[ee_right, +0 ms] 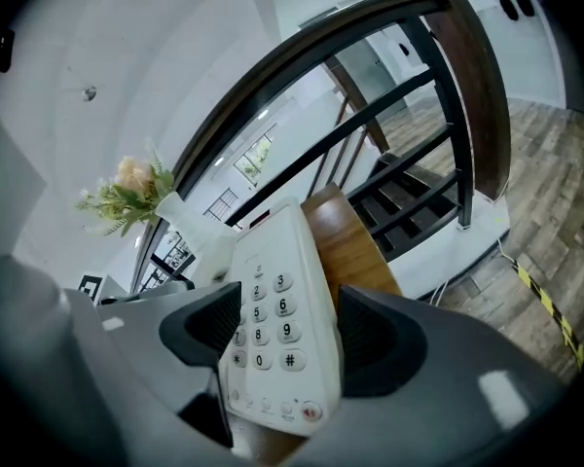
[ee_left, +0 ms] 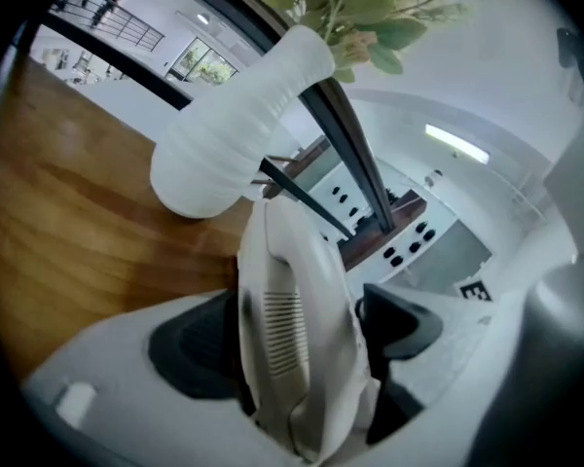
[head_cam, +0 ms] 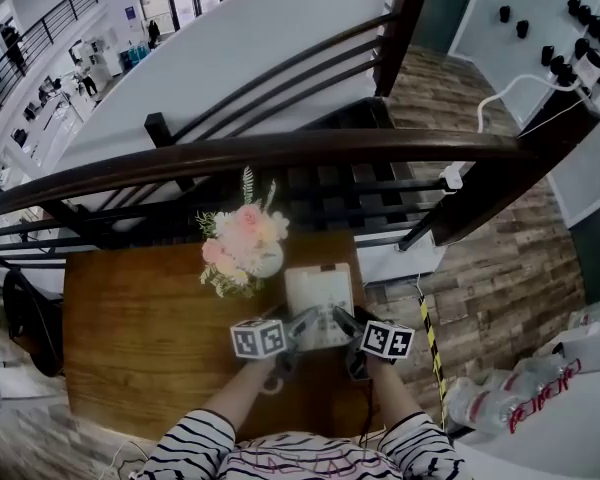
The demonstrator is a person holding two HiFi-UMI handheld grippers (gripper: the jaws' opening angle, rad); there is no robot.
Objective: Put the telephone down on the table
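A white telephone [head_cam: 318, 303] lies on the wooden table [head_cam: 130, 318] just in front of me, near the table's right edge. My left gripper [head_cam: 302, 320] holds its near left side. In the left gripper view the ribbed handset [ee_left: 297, 329] fills the gap of the left gripper [ee_left: 302, 337], and both dark pads press on it. My right gripper [head_cam: 342, 318] is at the phone's near right side. In the right gripper view the keypad end [ee_right: 273, 319] sits between the wide-spread jaws of the right gripper [ee_right: 290, 331], which do not clamp it.
A white vase of pink flowers [head_cam: 242, 243] stands on the table just left of and behind the phone, close to the left gripper [ee_left: 238, 134]. A dark railing [head_cam: 280, 153] runs behind the table. Stairs and plank floor [head_cam: 500, 268] lie past the right edge.
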